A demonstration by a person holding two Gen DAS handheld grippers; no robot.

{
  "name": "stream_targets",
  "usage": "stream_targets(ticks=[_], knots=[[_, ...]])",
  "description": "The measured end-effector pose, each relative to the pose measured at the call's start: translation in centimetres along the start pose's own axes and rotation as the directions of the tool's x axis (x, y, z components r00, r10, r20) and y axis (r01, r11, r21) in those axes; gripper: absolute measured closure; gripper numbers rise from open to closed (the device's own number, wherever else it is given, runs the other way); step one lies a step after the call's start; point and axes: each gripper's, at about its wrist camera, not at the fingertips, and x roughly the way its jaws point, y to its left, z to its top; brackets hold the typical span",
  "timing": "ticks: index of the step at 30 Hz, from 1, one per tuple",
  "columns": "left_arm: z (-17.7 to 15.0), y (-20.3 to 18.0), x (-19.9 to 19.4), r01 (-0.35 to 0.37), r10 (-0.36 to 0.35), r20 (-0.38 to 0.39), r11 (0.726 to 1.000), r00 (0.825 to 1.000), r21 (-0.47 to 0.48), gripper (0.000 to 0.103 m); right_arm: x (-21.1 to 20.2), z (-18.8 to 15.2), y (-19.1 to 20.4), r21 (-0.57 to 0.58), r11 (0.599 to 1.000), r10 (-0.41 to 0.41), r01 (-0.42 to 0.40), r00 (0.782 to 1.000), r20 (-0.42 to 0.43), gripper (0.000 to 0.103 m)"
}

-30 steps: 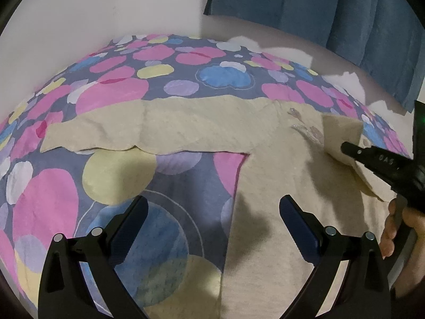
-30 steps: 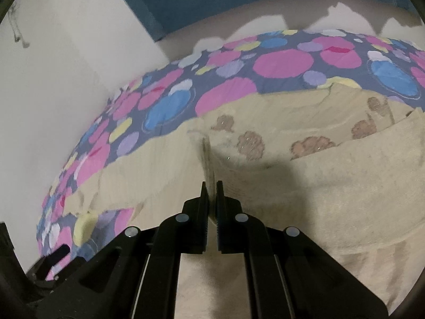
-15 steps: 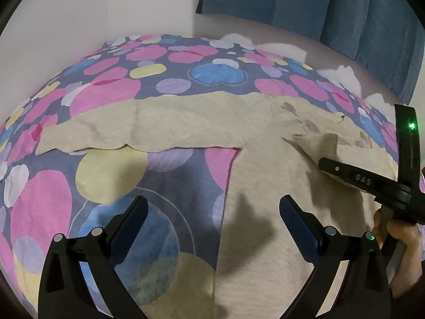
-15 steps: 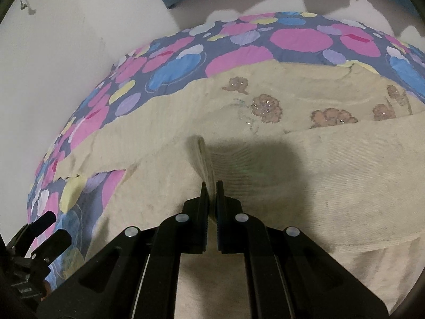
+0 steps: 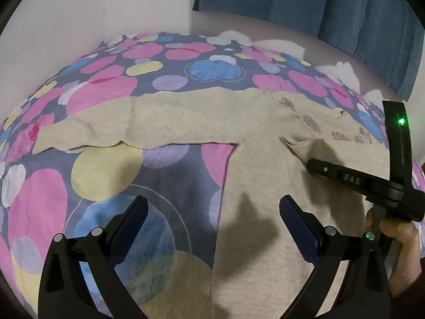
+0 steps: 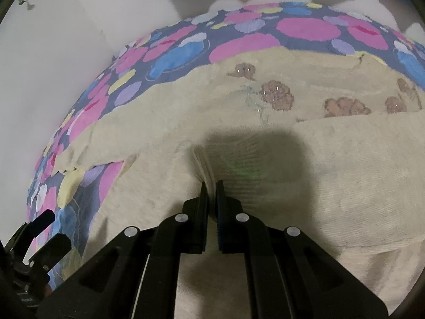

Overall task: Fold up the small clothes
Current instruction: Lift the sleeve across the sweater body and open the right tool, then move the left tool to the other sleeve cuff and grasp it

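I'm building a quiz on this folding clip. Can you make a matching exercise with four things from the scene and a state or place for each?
Things:
1. left gripper
2. right gripper
3. cream knitted sweater's outstretched sleeve
4. dark blue curtain

States or places:
A. hangs against the wall beyond the bed
B. jaws wide apart, nothing between them
C. lies flat across the spotted pink and blue bedspread
D. jaws nearly together, having just been opening slightly, with the cuff of the folded-over sleeve between them

Pairs: 1-B, 2-D, 3-C, 4-A
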Motion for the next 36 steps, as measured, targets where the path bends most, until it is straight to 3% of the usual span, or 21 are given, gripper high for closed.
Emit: stream_targets(ticks=[4, 9, 13, 18, 21, 26, 32, 35, 36], knots=[[-0.2, -0.1, 0.3, 0.000, 0.000, -0.007, 1.000, 1.000, 0.002, 0.005, -0.1, 0.0, -0.1, 0.025, 0.998, 0.058, -0.058, 0.998, -0.016, 0.084], [-0.4, -0.1, 0.5, 0.004, -0.004, -0.017, 1.000, 1.000, 0.003, 0.005, -0.6, -0.7, 1.0, -0.017, 0.988, 0.151, -0.152, 0.988, -0.042, 0.062], [-0.4, -0.1, 0.6, 0.006, -0.006, -0.016, 1.000, 1.000, 0.004, 0.005, -2.1, -1.1, 0.5, 0.027, 0.961, 0.277, -0.276, 0.960, -0.048, 0.059], [-0.5, 0.4, 0.7, 0.027, -0.027, -0.011, 0.999, 1.000, -0.017, 0.005, -7.8, -1.4, -3.0, 0.081, 0.943, 0.318, -0.323, 0.945, 0.074, 0.056], [-0.4, 1.1, 0.8, 0.038, -0.038, -0.016, 0.998, 0.999, -0.041, 0.005, -13.2, -2.4, -7.5, 0.113, 0.946, 0.277, -0.302, 0.940, 0.197, 0.043], [-0.5, 1.7, 0.9, 0.024, -0.025, -0.018, 0.999, 1.000, -0.049, 0.005, -21.0, -5.8, -17.4, 0.236, 0.954, 0.089, -0.184, 0.927, 0.363, 0.026], [-0.7, 2.4, 1.1, 0.012, -0.013, -0.028, 0.998, 1.000, -0.058, 0.005, -25.9, -12.1, -28.9, 0.500, 0.848, -0.082, -0.175, 0.889, 0.451, 0.017], [-1.0, 2.9, 1.3, 0.006, -0.008, -0.041, 0.998, 0.999, -0.060, 0.005, -25.3, -14.3, -32.4, 0.584, 0.796, -0.131, -0.161, 0.895, 0.426, 0.014], [-1.1, 3.2, 1.3, 0.009, -0.012, -0.048, 0.998, 0.999, -0.062, 0.005, -25.2, -14.6, -32.9, 0.569, 0.803, -0.116, -0.177, 0.890, 0.440, 0.015]])
